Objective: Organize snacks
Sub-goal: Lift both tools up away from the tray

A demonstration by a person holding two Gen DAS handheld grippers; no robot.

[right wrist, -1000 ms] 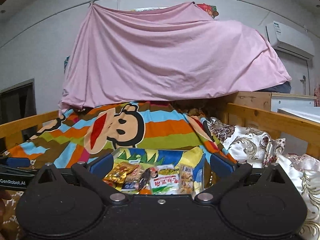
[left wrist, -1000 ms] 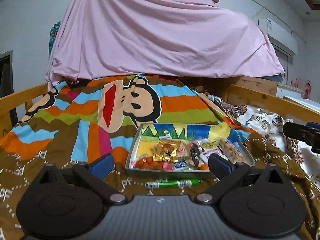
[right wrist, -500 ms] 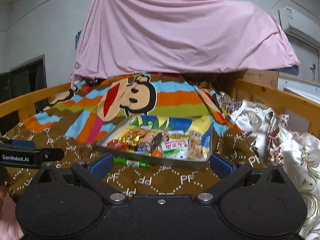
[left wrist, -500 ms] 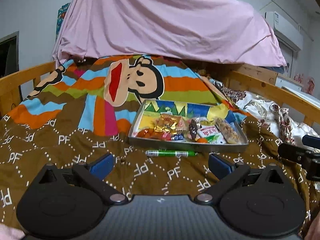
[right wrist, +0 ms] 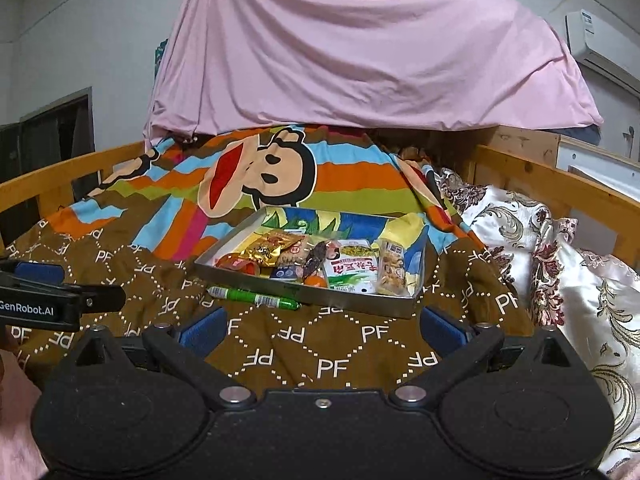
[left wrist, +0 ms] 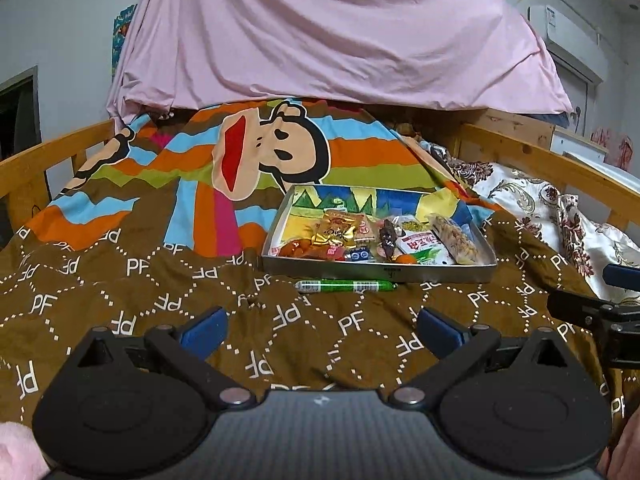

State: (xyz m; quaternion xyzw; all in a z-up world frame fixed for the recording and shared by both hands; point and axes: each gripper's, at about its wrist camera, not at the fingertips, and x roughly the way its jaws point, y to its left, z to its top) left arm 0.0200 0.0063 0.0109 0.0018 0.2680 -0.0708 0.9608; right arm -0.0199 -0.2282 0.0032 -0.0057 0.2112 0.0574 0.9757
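Left gripper [left wrist: 320, 330] low in the foreground above the brown "PF" blanket [left wrist: 120, 280], jaws spread wide, nothing between the blue fingertips [left wrist: 204, 330]. Right gripper [right wrist: 322, 330] likewise wide open and empty over the same blanket; each gripper shows at the edge of the other's view, so they sit side by side. Next out: a green stick-shaped packet [left wrist: 346, 286] lying flat on the blanket, just in front of the near wall of the metal tray [left wrist: 380, 274], apart from both grippers. Tray rests on the blanket and holds the snacks: gold-wrapped packet [left wrist: 338, 230] left of centre, orange pieces [left wrist: 296, 248] at the near-left corner, a dark stick-like snack [left wrist: 387, 238] mid-tray, white-and-red packet [left wrist: 422, 246] beside it, clear-wrapped bar [left wrist: 456, 238] at the right end. Far half of the tray shows a colourful printed liner. Beyond: striped cartoon-monkey quilt [left wrist: 272, 152], wooden bed rails [left wrist: 560, 168] on both sides, floral bedding [right wrist: 560, 260] to the right, and a pink sheet [left wrist: 320, 32] draped across the back.
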